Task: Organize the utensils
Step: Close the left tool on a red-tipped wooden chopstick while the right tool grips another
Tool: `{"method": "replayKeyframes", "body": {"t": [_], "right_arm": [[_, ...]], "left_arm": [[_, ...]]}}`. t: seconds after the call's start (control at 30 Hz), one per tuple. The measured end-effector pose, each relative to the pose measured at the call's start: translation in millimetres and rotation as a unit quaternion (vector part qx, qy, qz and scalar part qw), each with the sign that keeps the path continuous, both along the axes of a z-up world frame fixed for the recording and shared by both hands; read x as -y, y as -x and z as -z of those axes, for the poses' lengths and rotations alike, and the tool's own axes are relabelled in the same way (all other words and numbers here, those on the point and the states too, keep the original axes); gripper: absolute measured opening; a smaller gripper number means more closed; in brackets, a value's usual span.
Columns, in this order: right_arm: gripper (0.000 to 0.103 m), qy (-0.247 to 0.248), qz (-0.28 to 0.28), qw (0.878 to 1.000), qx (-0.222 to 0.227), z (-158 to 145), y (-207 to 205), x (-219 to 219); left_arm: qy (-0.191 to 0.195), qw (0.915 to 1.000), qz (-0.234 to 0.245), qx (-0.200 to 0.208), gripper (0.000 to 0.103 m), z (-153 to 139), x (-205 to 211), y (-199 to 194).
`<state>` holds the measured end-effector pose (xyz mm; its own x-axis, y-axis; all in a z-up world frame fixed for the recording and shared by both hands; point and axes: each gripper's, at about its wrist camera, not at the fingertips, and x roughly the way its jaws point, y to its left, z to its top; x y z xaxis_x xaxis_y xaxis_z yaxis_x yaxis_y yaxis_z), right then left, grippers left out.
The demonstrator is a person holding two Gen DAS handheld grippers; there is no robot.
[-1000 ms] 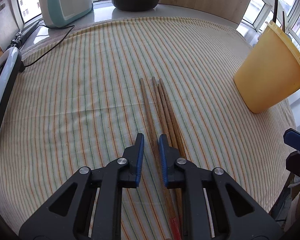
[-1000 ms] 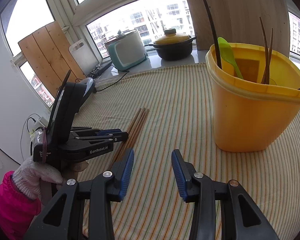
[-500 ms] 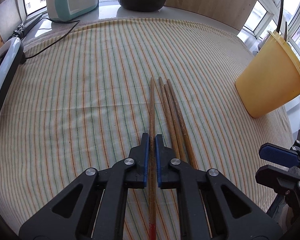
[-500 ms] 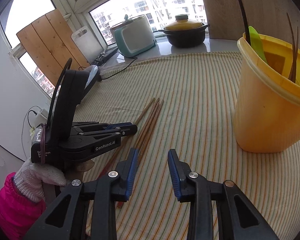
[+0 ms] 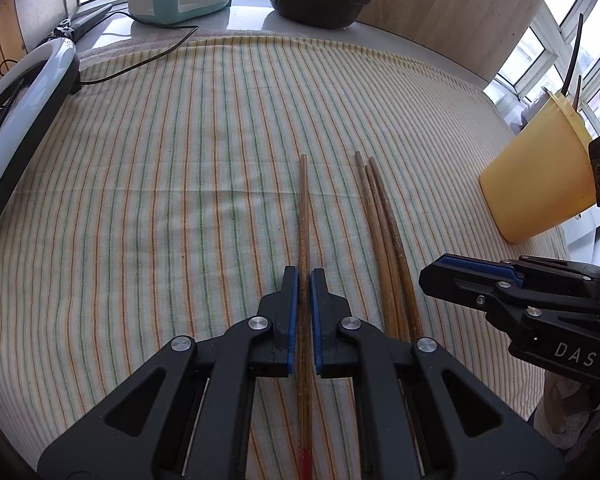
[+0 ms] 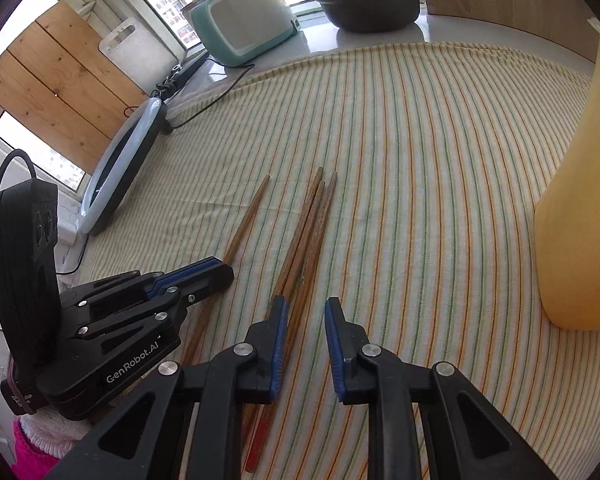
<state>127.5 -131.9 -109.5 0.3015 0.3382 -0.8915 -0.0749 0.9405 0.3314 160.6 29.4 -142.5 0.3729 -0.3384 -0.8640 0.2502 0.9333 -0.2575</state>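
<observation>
daylit windows (image 6: 172, 12), wood boards (image 6: 60, 80), striped tablecloth (image 5: 180, 160), possibly balcony.

Bare striped cloth (image 5: 180, 184) lies open left of the chopsticks (image 6: 304, 236); the yellow bin (image 6: 576, 220) blocks the right. The ring light (image 6: 120, 164) walls the far-left edge.

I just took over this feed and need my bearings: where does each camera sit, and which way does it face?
Left wrist: above the left gripper, looking down at its clamped single wooden chopstick; right gripper at right.
Right wrist: above the right gripper, jaws closing around three bundled wooden chopsticks; left gripper, white glove.
Shared: chopsticks, yellow plastic bucket, striped tablecloth.
</observation>
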Motion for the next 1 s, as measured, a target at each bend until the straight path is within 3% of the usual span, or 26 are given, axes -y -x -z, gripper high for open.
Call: {"method": "replayKeyframes", "body": {"t": [0.3,0.6,0.9,1.0], "right_arm": [[0.015,0.008,0.005,1.0,-0.02,11,-14,-5],[0.007,0.043,-0.018,0.999,-0.018,11,-22,-10],[0.007,0.078,-0.03,0.996,-0.012,12,-29,-22],[0.006,0.076,-0.037,0.996,-0.009,12,-27,-21]], "left_arm": [[0.002,1.0,0.0,0.0,0.005,0,-2,0],[-0.001,1.0,-0.003,-0.003,0.005,0,-6,1],[-0.021,0.9998,0.005,0.0,0.005,1,3,-5],[-0.01,0.9999,0.0,-0.003,0.005,1,0,-5]]}}
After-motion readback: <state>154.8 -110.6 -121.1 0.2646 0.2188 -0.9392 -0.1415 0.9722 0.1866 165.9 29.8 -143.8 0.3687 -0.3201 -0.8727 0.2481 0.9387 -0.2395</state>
